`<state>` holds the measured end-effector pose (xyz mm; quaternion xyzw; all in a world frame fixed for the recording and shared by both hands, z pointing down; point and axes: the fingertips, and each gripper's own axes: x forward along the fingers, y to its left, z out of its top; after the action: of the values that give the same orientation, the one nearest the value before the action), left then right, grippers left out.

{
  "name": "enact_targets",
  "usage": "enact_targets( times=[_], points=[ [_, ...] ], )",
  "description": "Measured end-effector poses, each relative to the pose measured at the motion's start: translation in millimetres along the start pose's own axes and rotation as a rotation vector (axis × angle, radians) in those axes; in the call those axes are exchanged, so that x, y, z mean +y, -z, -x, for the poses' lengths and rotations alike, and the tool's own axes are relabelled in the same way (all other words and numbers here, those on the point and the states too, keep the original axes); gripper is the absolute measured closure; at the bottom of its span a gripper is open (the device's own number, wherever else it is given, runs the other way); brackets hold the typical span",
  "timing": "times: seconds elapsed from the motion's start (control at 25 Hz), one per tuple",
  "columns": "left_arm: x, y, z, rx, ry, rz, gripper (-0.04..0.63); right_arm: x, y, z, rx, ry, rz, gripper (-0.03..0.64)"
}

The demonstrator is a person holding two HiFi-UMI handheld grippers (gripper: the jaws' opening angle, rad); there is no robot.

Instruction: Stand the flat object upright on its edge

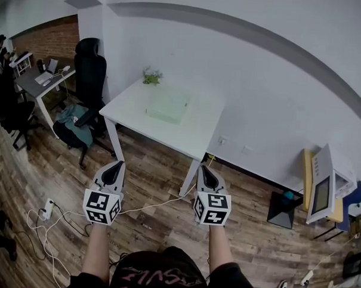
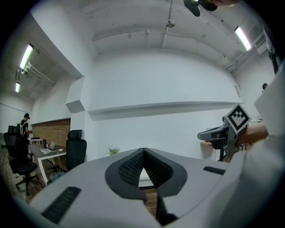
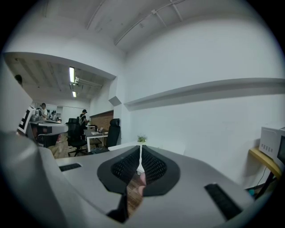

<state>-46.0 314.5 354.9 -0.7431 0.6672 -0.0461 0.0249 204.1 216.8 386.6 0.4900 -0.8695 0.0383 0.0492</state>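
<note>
A pale green flat object [image 1: 168, 107] lies flat on the white table [image 1: 196, 135], with a small potted plant [image 1: 151, 77] at the table's far corner. My left gripper [image 1: 117, 164] and right gripper [image 1: 204, 169] are held side by side over the wooden floor, short of the table's near edge. Both are shut with nothing in them. In the left gripper view the jaws [image 2: 142, 152] meet at the tip, and the right gripper [image 2: 222, 131] shows at the right. In the right gripper view the jaws [image 3: 140, 150] are likewise together, the plant [image 3: 141, 139] just beyond them.
A black office chair [image 1: 90, 71] and a teal bag [image 1: 74, 121] stand left of the table. Farther left is a grey desk [image 1: 43, 81] with a laptop. A power strip and cables [image 1: 46, 209] lie on the floor. A microwave [image 1: 325, 185] sits on a yellow shelf at right.
</note>
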Motion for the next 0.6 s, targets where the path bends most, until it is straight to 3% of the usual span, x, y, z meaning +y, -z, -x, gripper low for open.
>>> enact_targets(
  times=[0.6],
  points=[
    [28,15,-49,0.023,0.021,-0.001,0.58,-4,9,-58,0.026,0.002,0.0,0.588]
  ],
)
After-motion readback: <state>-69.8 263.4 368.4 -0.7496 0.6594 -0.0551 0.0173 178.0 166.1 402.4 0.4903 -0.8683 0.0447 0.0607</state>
